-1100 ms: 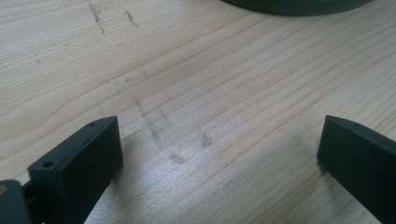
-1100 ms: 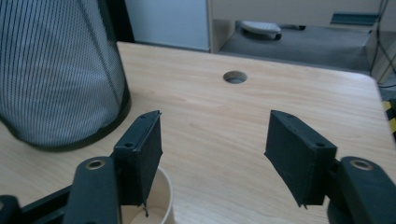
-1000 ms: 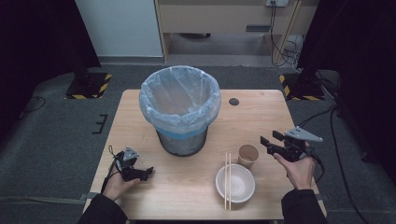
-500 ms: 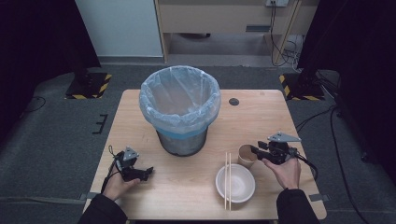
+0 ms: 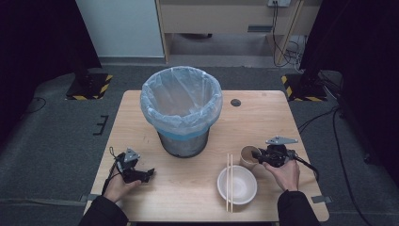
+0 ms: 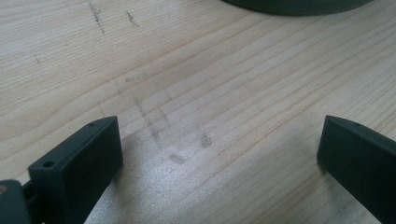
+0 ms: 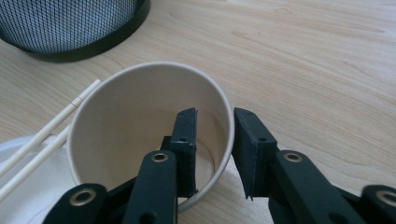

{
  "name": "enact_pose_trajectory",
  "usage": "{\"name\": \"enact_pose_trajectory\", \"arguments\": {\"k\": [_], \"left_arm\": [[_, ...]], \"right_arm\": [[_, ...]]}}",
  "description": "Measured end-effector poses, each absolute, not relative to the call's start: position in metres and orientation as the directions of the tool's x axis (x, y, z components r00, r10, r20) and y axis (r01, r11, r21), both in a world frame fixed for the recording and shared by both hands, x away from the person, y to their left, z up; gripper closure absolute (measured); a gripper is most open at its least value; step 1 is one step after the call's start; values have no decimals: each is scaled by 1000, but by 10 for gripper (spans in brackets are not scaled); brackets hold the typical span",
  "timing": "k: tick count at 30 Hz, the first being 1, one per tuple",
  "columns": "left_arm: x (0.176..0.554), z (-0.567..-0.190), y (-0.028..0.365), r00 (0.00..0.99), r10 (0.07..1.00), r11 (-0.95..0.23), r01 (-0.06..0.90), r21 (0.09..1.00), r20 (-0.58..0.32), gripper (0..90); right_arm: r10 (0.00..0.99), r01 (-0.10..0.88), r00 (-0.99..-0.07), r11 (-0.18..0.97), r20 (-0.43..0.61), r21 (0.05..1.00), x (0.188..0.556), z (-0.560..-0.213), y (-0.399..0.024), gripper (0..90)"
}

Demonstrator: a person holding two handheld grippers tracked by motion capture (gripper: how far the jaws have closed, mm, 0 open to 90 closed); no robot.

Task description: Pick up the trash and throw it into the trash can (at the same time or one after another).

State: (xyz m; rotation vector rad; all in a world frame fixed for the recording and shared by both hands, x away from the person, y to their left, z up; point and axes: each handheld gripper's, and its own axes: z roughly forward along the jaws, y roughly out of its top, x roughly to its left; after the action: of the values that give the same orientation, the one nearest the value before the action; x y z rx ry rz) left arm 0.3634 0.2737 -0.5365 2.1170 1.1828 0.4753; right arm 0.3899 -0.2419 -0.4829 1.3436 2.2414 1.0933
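Wood grain runs across the pale rectangular wooden table [image 5: 141, 122] in the high view, where a round black mesh bin lined with a translucent blue-white plastic bag [image 5: 182, 110] stands near the middle. Nearer the person, a shallow white round bowl [image 5: 237, 184] bears a pair of pale wooden chopsticks [image 5: 229, 181] across its left rim. Just beside it on the right stands the small brown paper cup [image 5: 248, 157], upright, with the right gripper [image 5: 258, 156] at its rim. The left gripper [image 5: 148, 173] lies low on the table's left side, well apart from everything else.

In the left gripper view, its two black jaws stand wide apart over bare wood with nothing between them.

In the right gripper view, one jaw reaches inside the brown paper cup [image 7: 149, 140] and the other stands outside, the cup's wall between them. These jaws have just been closing; a narrow gap remains, and whether the pads already press on the wall I cannot tell.
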Motion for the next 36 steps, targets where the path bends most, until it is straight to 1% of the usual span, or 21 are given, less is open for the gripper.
{"name": "enact_pose_trajectory", "arguments": {"k": [5, 8, 13, 22, 27, 36], "left_arm": [[363, -536, 274, 525, 851, -375, 612, 697, -4, 0], [363, -536, 274, 525, 851, -375, 612, 697, -4, 0], [363, -536, 274, 525, 851, -375, 612, 697, -4, 0], [363, -536, 274, 525, 851, -375, 612, 697, -4, 0], [363, -536, 274, 525, 851, -374, 612, 697, -4, 0], [363, -536, 274, 525, 851, -374, 612, 697, -4, 0]], "right_arm": [[853, 624, -508, 271, 117, 733, 390, -482, -242, 809], [855, 628, -502, 257, 130, 734, 390, -480, -244, 822], [862, 615, -487, 224, 142, 756, 390, -475, -248, 827], [879, 558, -432, 84, 203, 826, 386, -456, -267, 826], [882, 499, -413, 10, 228, 866, 381, -440, -282, 827], [877, 415, -391, -103, 279, 904, 372, -416, -300, 827]]}}
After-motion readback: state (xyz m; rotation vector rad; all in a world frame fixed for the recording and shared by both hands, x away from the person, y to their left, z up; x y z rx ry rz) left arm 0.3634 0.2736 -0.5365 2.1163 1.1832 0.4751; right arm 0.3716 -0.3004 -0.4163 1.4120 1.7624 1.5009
